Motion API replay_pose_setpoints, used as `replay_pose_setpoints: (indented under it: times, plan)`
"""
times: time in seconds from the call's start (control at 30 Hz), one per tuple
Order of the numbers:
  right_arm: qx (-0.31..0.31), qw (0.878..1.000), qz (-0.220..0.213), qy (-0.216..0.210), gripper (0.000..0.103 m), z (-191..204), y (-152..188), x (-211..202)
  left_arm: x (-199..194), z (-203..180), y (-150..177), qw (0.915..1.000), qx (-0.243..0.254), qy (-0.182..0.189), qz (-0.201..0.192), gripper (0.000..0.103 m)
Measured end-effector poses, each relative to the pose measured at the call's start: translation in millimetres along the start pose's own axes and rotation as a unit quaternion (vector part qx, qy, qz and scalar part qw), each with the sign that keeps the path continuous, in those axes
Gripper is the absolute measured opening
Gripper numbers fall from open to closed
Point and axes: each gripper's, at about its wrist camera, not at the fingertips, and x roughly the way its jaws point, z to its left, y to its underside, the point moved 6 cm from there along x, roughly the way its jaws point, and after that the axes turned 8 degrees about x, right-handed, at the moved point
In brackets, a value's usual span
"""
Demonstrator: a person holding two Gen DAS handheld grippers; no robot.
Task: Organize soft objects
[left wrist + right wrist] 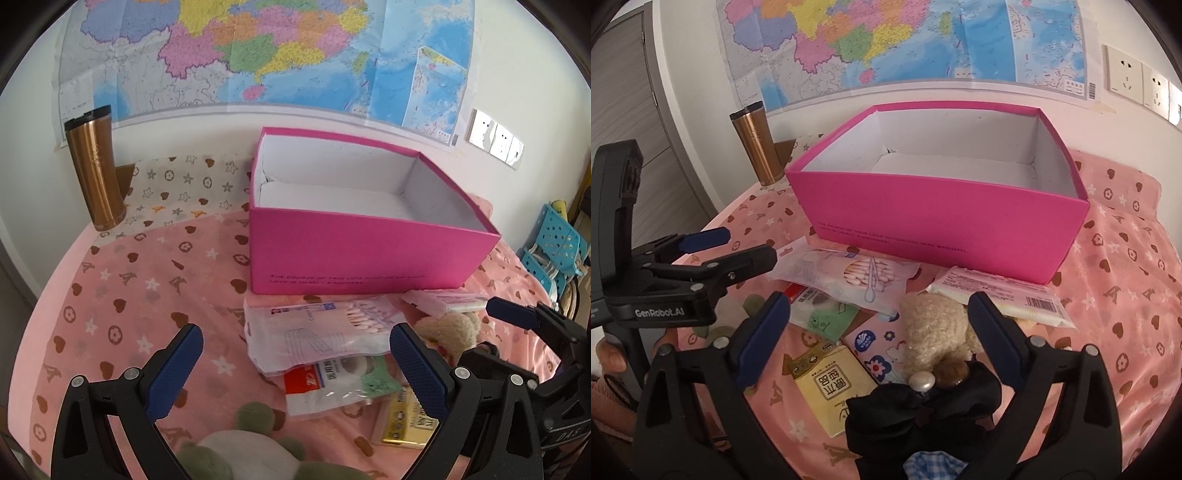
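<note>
Hovering right tool [875, 325] wide over teddy [936, 328], dead ahead between fingers; left tool [295, 363] wide too, farther off.

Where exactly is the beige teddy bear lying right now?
In the right wrist view the beige teddy bear lies on the pink bedspread, between the open right gripper's fingers, just in front of the pink box and beside the cotton swab bag.

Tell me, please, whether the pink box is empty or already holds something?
Empty: the pink box shows only its bare white floor and walls in both views.
</note>
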Motion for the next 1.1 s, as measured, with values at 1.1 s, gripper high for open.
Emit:
replay_pose_setpoints:
  times: [1.1]
  plan:
    - [0.007,0.966,0.260,-0.015,0.080,11,-4,117,76,23,16,0.9691,0.018,0.177,0.171,0.073]
